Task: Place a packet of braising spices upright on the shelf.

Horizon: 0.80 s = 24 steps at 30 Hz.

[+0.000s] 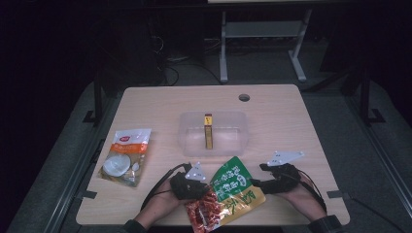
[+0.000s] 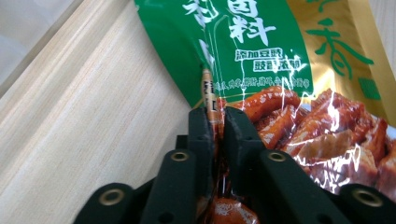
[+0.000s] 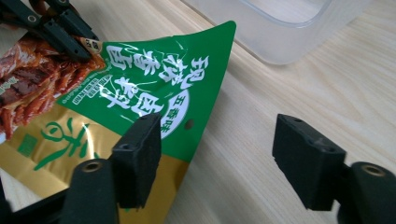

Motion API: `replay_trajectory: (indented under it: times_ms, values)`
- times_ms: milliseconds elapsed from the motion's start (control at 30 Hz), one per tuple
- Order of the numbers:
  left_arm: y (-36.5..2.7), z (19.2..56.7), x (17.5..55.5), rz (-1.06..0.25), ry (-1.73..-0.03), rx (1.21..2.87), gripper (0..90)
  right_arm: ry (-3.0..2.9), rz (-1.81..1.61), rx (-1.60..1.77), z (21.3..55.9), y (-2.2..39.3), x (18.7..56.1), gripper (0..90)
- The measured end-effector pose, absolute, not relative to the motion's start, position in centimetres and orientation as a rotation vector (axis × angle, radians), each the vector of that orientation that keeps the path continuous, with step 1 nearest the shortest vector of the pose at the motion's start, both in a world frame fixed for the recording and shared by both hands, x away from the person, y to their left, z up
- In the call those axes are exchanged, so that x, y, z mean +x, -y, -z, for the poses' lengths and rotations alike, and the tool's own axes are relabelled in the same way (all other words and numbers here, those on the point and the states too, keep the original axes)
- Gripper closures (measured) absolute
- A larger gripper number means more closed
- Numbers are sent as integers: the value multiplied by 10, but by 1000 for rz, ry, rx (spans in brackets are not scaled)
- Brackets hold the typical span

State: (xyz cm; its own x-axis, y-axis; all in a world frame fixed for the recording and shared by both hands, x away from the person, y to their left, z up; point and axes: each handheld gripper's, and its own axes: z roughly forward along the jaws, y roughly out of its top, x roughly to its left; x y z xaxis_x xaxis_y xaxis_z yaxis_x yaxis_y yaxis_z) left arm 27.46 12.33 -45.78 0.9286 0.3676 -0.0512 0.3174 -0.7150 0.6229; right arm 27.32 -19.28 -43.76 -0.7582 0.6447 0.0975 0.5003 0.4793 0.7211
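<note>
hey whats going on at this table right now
A person works with a hand-held gripper in each hand. The left hand-held gripper is clamped on the edge of a green and gold snack pouch. The right hand-held gripper stands open beside the pouch. A clear plastic bin sits just behind.

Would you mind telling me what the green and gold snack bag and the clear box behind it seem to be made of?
The snack bag looks like glossy printed plastic film: it creases and throws sharp white glints where the left gripper pinches its edge. The clear box appears to be translucent, slightly frosted rigid plastic, since the wooden table shows through its walls.
</note>
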Motion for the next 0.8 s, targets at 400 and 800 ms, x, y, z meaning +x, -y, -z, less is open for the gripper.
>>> replay_trajectory:
  times_ms: [400,800]
  values:
    - [-141,451,285,13,-545,2322,894,-2521,-1282,984,435,199,275,265]
    - [-178,420,289,-68,-618,2152,898,-2538,-1460,926,433,194,272,259]
